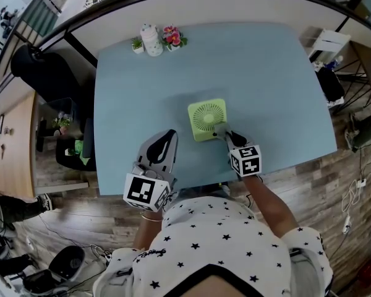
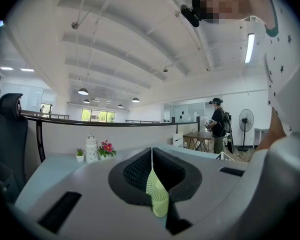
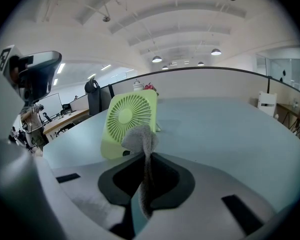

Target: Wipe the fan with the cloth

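Left tongs (image 1: pixel 169 135) closed beside fan (image 1: pixel 207 119); right tongs (image 1: pixel 223 133) with cloth (image 3: pixel 140 136) at fan's corner

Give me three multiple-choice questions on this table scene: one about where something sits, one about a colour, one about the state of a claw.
1. Where do the flowers stand on the table?
A. At its far edge
B. Touching the fan
C. At its near edge

2. What colour is the fan?
A. Red
B. Light green
C. Black

3. What is the right claw doing?
A. Wide open, empty
B. Shut on the cloth
C. Shut on the fan

Answers:
1 A, since the head view shows them at the far edge, well away from the fan.
2 B, as both the head view and the right gripper view show pale green.
3 B, as the grey cloth is pinched between its jaws in the right gripper view.
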